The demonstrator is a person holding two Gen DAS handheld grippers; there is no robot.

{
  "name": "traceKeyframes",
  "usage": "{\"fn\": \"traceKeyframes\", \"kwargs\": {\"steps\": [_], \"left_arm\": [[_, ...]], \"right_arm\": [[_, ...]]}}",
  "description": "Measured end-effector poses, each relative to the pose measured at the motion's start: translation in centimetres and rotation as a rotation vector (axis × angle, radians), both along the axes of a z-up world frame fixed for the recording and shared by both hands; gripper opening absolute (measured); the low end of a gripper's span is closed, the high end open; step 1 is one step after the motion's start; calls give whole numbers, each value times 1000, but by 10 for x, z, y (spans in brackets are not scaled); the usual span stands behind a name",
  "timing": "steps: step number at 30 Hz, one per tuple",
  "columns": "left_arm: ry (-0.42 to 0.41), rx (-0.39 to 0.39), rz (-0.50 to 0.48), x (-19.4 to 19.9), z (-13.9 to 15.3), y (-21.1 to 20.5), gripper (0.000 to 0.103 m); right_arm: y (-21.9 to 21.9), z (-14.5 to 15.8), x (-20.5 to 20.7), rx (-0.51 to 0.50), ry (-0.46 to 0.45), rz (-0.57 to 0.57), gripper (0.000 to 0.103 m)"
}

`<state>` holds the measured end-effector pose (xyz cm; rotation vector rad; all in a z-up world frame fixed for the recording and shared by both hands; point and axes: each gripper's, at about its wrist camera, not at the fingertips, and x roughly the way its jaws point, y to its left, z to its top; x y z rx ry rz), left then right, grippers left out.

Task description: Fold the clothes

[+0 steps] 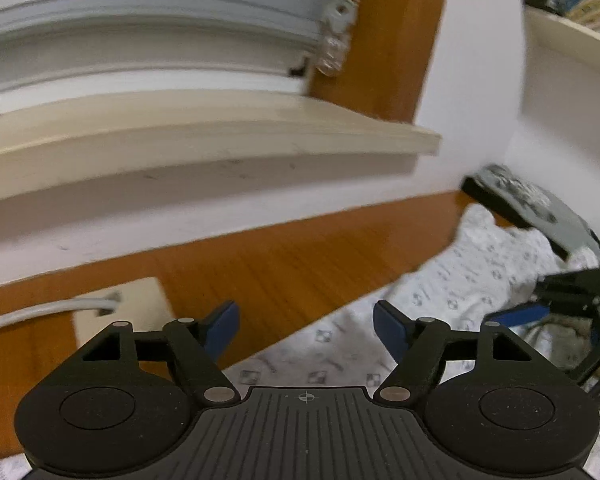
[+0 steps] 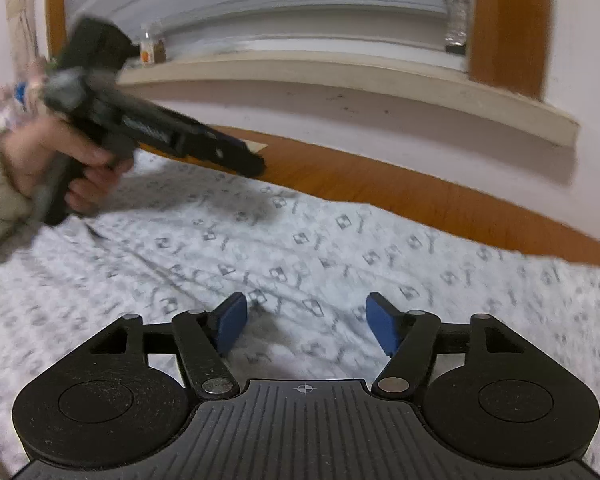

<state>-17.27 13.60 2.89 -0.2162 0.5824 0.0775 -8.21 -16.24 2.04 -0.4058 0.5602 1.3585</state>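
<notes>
A white cloth with a small grey print (image 2: 300,248) lies spread over the surface below both grippers; it also shows in the left wrist view (image 1: 452,296). My left gripper (image 1: 306,328) is open and empty, above the cloth's far edge by the wooden board. My right gripper (image 2: 306,322) is open and empty, just above the middle of the cloth. In the right wrist view the left gripper (image 2: 256,164) is held in a hand at the left, blurred. In the left wrist view the right gripper (image 1: 512,316) shows at the right edge, over the cloth.
A wooden board (image 1: 292,264) runs along the far edge of the cloth, under a white wall and a cream window sill (image 2: 340,76). A wall socket with a white cable (image 1: 112,304) is on the board. A small jar (image 2: 150,49) stands on the sill.
</notes>
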Motion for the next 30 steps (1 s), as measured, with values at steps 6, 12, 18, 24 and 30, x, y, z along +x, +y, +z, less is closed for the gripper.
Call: {"fn": "traceKeyframes", "kwargs": {"steps": [6,12,18,24,30], "left_arm": [[20,-70,-58,1,-10,7,82],[23,-65,-53,1,-9,6,82],[24,-64,-47,2,-8,6,82],[20,-80,-45,0,-9,8,84],[23,-74,-47,-1,-8,7,86]], "right_arm": [[-63,26,26,65,-20,-126,69],[-86,44,111,34,-69,-378,49],[-64,32,165,16,25,-445,46],[-40,25,201,48,137,-459,11],[-30,21,219,62,153,-504,6]]}}
